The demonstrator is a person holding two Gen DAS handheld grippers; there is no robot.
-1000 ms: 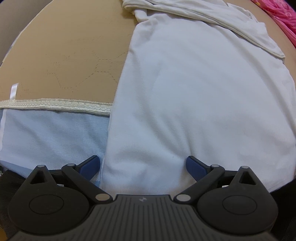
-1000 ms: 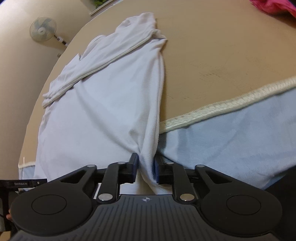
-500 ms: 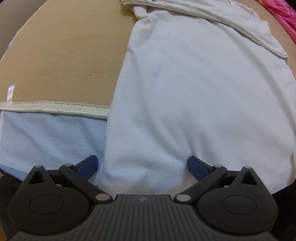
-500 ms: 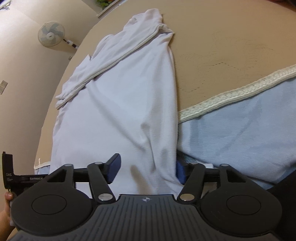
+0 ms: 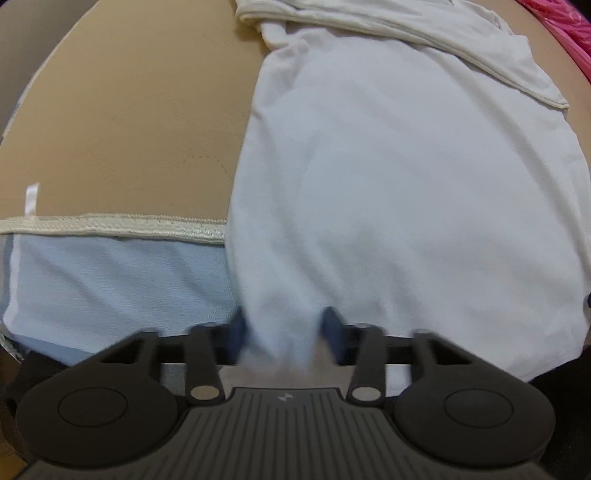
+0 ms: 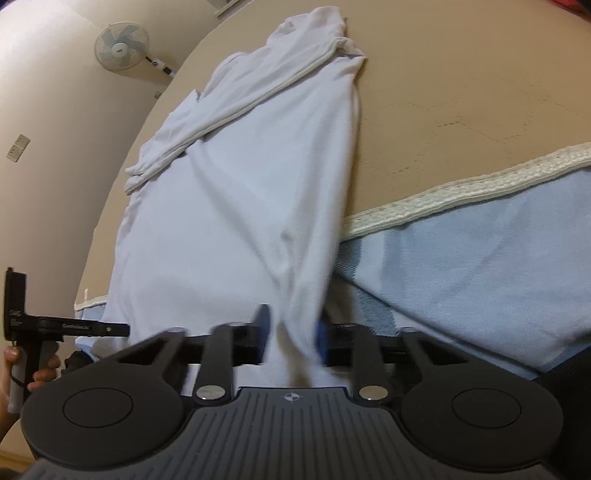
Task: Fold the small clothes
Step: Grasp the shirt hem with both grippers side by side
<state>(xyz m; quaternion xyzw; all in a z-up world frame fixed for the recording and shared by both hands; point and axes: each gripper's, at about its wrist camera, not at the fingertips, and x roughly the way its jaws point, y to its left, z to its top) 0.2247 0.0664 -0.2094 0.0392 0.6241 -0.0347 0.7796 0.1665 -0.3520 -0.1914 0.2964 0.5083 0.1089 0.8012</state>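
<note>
A white garment (image 5: 388,184) lies spread flat on the bed, its folded sleeves at the far end. It also shows in the right wrist view as the white garment (image 6: 240,203). My left gripper (image 5: 282,332) is at the near hem by the garment's left edge. Its jaws are closing and the blue pads pinch a bunched ridge of the cloth. My right gripper (image 6: 291,332) is at the near hem on the garment's right edge. Its jaws are closing too, with a fold of white cloth squeezed between them.
The garment rests on a tan quilted mattress pad (image 5: 129,110) with a cream trim (image 5: 110,225) and a light blue sheet (image 5: 110,288) along the near side. Pink cloth (image 5: 569,22) lies at the far right. A wall fan (image 6: 121,46) hangs beyond; a hand (image 6: 44,373) grips the other handle.
The left jaws went from wide open to closed in on the hem, bunching the cloth. The right jaws opened briefly, then closed again on the garment's edge fold.
</note>
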